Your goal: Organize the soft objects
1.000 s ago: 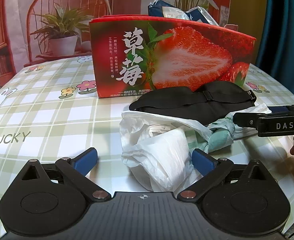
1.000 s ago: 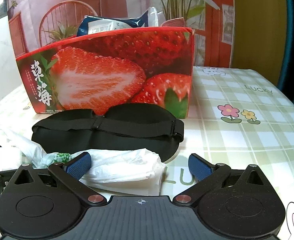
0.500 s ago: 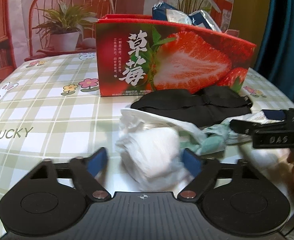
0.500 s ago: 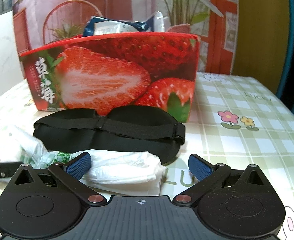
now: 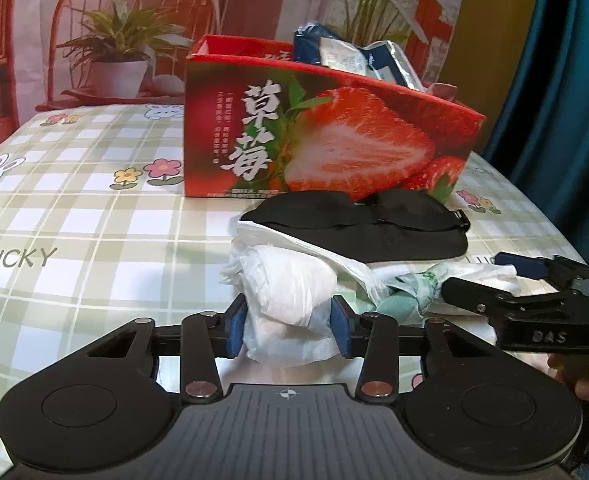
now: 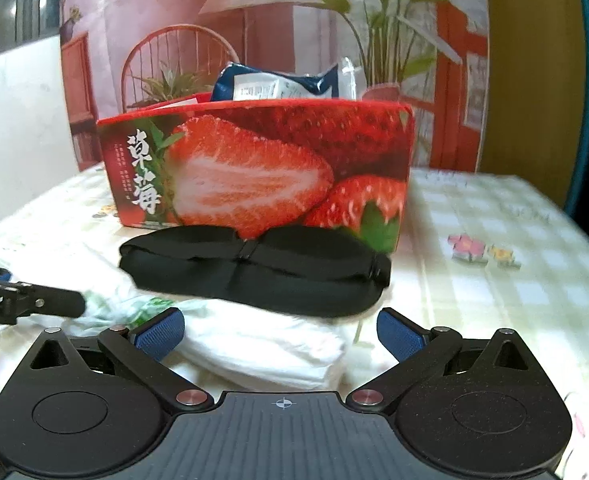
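Two blue pads (image 5: pixel 236 330) of the left gripper (image 5: pixel 288 330) are pressing in on a white bundle (image 5: pixel 290 288) of soft wadding, having just been closing on it, and the bundle is sitting squeezed between them on the table (image 5: pixel 94 240). Just right of the bundle, a green and white wrapper (image 5: pixel 408 290) is lying crumpled, touching it. Beyond both, a black eye mask (image 5: pixel 370 224) is resting flat, partly over the white material, right in front of a red strawberry box (image 5: pixel 326 140). Blue packets (image 5: pixel 358 58) are sticking up out of the box. In the right wrist view, the right gripper (image 6: pixel 280 332) is standing wide open, holding nothing, with a folded white pad (image 6: pixel 270 346) lying between and below its fingers and the eye mask just beyond. The checked tablecloth is showing flowers and rabbits.
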`<state>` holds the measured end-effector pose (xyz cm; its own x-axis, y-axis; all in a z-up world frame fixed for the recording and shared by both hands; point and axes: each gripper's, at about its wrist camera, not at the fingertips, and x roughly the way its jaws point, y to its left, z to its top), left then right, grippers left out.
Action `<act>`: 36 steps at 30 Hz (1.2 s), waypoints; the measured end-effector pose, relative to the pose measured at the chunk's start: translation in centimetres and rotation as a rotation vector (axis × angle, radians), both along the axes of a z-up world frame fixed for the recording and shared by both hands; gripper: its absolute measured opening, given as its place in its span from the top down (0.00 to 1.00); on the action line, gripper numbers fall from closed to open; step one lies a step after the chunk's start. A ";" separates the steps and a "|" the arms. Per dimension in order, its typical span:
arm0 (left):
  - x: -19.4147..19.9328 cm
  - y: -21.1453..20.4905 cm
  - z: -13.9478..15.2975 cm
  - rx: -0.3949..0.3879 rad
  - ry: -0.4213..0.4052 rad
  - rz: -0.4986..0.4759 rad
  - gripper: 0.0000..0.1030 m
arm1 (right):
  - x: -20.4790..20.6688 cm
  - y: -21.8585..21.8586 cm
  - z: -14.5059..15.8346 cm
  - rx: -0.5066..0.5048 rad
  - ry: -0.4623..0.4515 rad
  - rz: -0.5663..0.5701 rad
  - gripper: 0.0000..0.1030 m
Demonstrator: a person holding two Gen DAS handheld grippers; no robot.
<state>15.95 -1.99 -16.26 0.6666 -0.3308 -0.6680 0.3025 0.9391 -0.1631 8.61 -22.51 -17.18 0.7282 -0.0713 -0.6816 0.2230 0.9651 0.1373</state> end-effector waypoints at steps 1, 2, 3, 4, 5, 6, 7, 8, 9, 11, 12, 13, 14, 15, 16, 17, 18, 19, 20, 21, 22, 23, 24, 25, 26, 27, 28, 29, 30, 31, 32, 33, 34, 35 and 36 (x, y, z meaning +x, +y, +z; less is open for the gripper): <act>0.0 0.0 0.0 0.000 0.002 -0.005 0.58 | -0.1 -0.2 -0.2 0.013 0.003 0.000 0.08; 0.0 0.0 0.0 -0.002 0.005 -0.006 0.59 | -0.1 -0.3 -0.3 0.024 0.008 -0.006 0.10; 0.0 0.1 -0.1 -0.006 0.009 -0.002 0.59 | 0.0 -0.5 -0.4 0.042 0.011 -0.014 0.14; 0.0 0.2 -0.2 -0.011 0.013 0.004 0.59 | 0.0 -0.8 -0.4 0.067 0.011 -0.021 0.16; 0.0 0.4 -0.2 -0.012 0.016 0.015 0.59 | -0.1 -0.8 -0.5 0.078 0.010 -0.025 0.17; 0.1 0.6 -0.2 -0.011 0.019 0.029 0.60 | -0.2 -0.8 -0.5 0.082 0.006 -0.027 0.18; 0.2 0.7 -0.2 -0.010 0.023 0.043 0.60 | -0.3 -0.8 -0.3 0.078 -0.004 -0.030 0.19; 0.3 0.9 -0.3 -0.012 0.028 0.056 0.60 | -0.4 -0.7 -0.2 0.077 -0.010 -0.036 0.19; 0.4 1.1 -0.4 -0.017 0.035 0.068 0.60 | -0.5 -0.8 -0.1 0.086 -0.016 -0.044 0.19; 0.4 1.2 -0.5 -0.022 0.041 0.075 0.60 | -0.6 -1.1 0.0 0.128 -0.022 -0.059 0.20; 0.4 1.1 -0.5 -0.019 0.040 0.072 0.61 | -0.7 -1.2 -0.1 0.149 -0.019 -0.064 0.25; 0.4 1.0 -0.5 -0.014 0.039 0.067 0.60 | -0.7 -1.4 -0.4 0.169 -0.008 -0.068 0.32; 0.3 0.9 -0.5 -0.010 0.039 0.064 0.60 | -0.7 -1.6 -0.7 0.189 0.002 -0.074 0.36; 0.3 0.9 -0.5 -0.009 0.038 0.061 0.60 | -0.8 -1.8 -0.9 0.214 0.004 -0.086 0.38; 0.3 0.9 -0.6 -0.011 0.039 0.060 0.60 | -1.1 -2.1 -1.1 0.241 -0.015 -0.105 0.39; 0.4 1.0 -0.6 -0.013 0.041 0.061 0.60 | -1.2 -2.3 -1.2 0.264 -0.023 -0.120 0.39; 0.4 1.0 -0.7 -0.016 0.042 0.062 0.60 | -1.4 -2.6 -1.2 0.286 -0.033 -0.132 0.41; 0.4 1.0 -0.7 -0.018 0.043 0.062 0.60 | -1.5 -2.9 -1.3 0.310 -0.041 -0.146 0.41; 0.4 1.0 -0.7 -0.017 0.043 0.062 0.60 | -1.7 -3.2 -1.4 0.334 -0.051 -0.161 0.41; 0.4 1.0 -0.8 -0.015 0.043 0.060 0.60 | -1.8 -3.4 -1.4 0.344 -0.058 -0.174 0.40; 0.3 0.9 -0.8 -0.013 0.042 0.059 0.60 | -1.8 -3.5 -1.4 0.342 -0.060 -0.181 0.41; 0.4 0.9 -0.9 -0.014 0.042 0.056 0.60 | -1.9 -3.6 -1.5 0.337 -0.059 -0.181 0.42; 0.4 0.9 -0.9 -0.015 0.043 0.054 0.60 | -1.8 -3.5 -1.5 0.329 -0.056 -0.179 0.45; 0.4 0.9 -1.0 -0.014 0.042 0.054 0.60 | -1.8 -3.3 -1.6 0.313 -0.055 -0.175 0.51; 0.4 0.9 -1.0 -0.014 0.042 0.054 0.60 | -1.7 -3.1 -1.6 0.297 -0.050 -0.165 0.53; 0.4 0.9 -1.1 -0.016 0.042 0.054 0.60 | -1.6 -2.9 -1.6 0.279 -0.047 -0.159 0.54; 0.4 0.9 -1.1 -0.019 0.044 0.055 0.60 | -1.6 -2.7 -1.6 0.261 -0.044 -0.153 0.56; 0.4 0.9 -1.1 -0.022 0.045 0.056 0.60 | -1.5 -2.5 -1.5 0.249 -0.040 -0.147 0.57; 0.4 1.0 -1.2 -0.024 0.046 0.056 0.60 | -1.4 -2.3 -1.5 0.238 -0.037 -0.138 0.60; 0.4 0.9 -1.2 -0.024 0.045 0.056 0.60 | -1.4 -2.1 -1.4 0.229 -0.034 -0.128 0.61; 0.4 0.9 -1.2 -0.022 0.043 0.056 0.60 | -1.3 -2.0 -1.4 0.223 -0.034 -0.122 0.62; 0.4 0.9 -1.3 -0.020 0.042 0.056 0.60 | -1.3 -1.9 -1.3 0.217 -0.035 -0.119 0.63; 0.4 0.9 -1.3 -0.019 0.041 0.056 0.60 | -1.3 -1.9 -1.3 0.213 -0.036 -0.114 0.65; 0.4 0.9 -1.3 -0.019 0.040 0.059 0.60 | -1.3 -1.8 -1.2 0.210 -0.039 -0.109 0.66; 0.4 0.9 -1.3 -0.021 0.041 0.062 0.60 | -1.3 -1.7 -1.1 0.206 -0.042 -0.105 0.68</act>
